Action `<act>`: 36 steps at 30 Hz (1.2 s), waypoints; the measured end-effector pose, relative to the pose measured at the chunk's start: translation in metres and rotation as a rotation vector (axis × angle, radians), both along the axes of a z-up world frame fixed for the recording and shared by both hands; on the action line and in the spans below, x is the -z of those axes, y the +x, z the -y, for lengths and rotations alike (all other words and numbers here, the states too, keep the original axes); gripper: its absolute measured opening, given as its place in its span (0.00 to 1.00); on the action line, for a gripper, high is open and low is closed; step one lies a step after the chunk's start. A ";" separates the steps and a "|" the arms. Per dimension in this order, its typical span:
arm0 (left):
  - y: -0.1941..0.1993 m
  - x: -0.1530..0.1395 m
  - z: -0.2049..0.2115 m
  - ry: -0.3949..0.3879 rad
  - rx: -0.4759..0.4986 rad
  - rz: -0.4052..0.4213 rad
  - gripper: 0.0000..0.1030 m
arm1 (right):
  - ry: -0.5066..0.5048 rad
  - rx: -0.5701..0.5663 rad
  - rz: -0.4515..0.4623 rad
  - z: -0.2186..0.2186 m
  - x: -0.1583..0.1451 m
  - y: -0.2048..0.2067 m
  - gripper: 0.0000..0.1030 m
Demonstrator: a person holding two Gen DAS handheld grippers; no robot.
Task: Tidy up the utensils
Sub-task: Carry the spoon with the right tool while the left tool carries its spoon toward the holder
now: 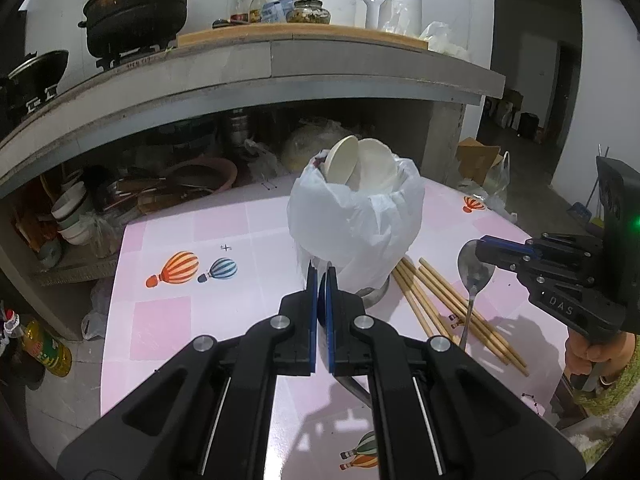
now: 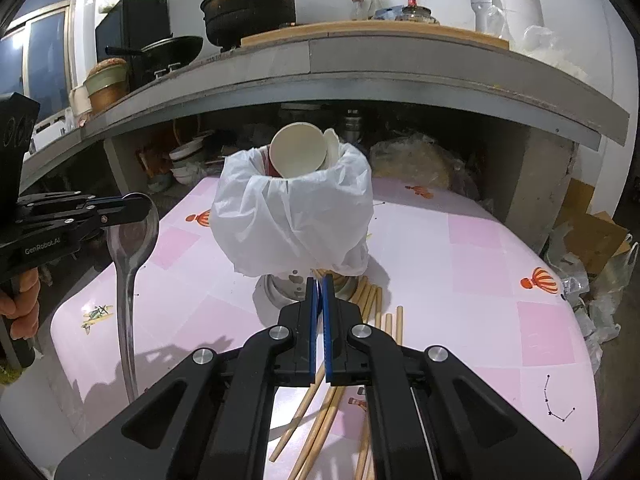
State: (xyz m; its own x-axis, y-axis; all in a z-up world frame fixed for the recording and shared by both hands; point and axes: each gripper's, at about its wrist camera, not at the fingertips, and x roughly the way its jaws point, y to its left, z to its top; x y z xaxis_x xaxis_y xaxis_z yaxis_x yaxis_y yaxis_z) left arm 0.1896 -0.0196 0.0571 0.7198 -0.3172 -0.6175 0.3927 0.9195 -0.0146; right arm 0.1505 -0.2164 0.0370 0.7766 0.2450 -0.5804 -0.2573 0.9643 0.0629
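Spoons hang handle-down over the pink table (image 1: 160, 320), the left spoon (image 2: 132, 240) pinched by its bowl in the fully closed left gripper (image 1: 321, 276), the right spoon (image 1: 476, 268) likewise in the closed right gripper (image 2: 320, 284); best lift both above the bag-lined holder (image 1: 356, 220) rim, then lower handles in slowly

bag-lined bin (image 1: 356, 216) blocks table (image 1: 168, 320) centre; chopsticks (image 1: 452, 308) beside it; left side open, far edge probably clear.
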 end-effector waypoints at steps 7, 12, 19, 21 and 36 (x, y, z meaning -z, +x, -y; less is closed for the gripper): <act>-0.007 -0.011 0.004 0.003 0.006 0.027 0.03 | 0.003 0.005 0.023 0.005 -0.010 -0.008 0.03; -0.011 -0.017 0.007 0.004 0.007 0.042 0.03 | 0.008 0.007 0.042 0.008 -0.017 -0.014 0.03; -0.018 -0.030 0.009 0.003 0.009 0.075 0.03 | 0.020 0.008 0.072 0.015 -0.031 -0.024 0.03; -0.021 -0.035 0.010 0.005 0.011 0.088 0.03 | 0.024 0.008 0.082 0.017 -0.035 -0.027 0.03; -0.032 -0.068 0.025 0.012 0.053 0.148 0.03 | 0.030 -0.011 0.164 0.022 -0.070 -0.046 0.03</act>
State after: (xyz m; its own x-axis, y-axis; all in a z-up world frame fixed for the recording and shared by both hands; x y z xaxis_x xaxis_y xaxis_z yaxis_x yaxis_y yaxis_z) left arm 0.1571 -0.0445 0.1255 0.7855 -0.3505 -0.5100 0.4381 0.8970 0.0583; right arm 0.1047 -0.2381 0.1074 0.8575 0.2697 -0.4381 -0.2772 0.9596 0.0480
